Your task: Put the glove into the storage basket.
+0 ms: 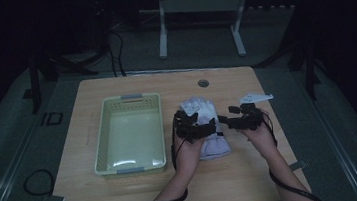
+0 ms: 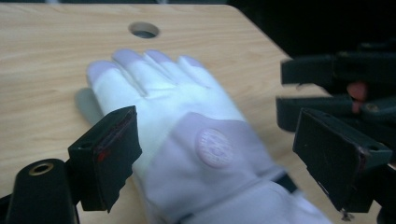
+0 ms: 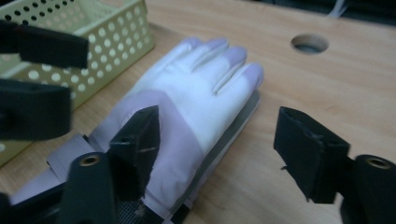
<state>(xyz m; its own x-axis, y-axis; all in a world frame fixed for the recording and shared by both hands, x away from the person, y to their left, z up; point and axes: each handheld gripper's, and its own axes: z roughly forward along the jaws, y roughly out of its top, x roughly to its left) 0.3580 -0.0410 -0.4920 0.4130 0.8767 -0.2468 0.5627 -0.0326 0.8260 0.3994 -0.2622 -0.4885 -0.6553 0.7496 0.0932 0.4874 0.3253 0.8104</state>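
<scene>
The left gripper point(image 1: 195, 124) is covering the middle of the white glove point(image 1: 208, 127) in the high view. In the left gripper view, the bottom edge is cutting off the glove's cuff point(image 2: 261, 205), and motion is blurring the glove.

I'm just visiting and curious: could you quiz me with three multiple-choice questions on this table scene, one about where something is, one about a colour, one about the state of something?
1. Where does the glove lie?
A. inside the basket
B. on the table, right of the basket
C. on the floor

2. What colour is the basket?
A. pale yellow-green
B. bright red
C. black

3. How does the left gripper stand to the glove?
A. shut tight on its fingertips
B. jaws apart, one on each side above it
C. lying inside the basket

Answers: 1 B, the high view shows it flat on the wooden table beside the basket. 2 A, its perforated walls are pale yellow-green. 3 B, the left gripper view shows both pads clear of the glove.
</scene>
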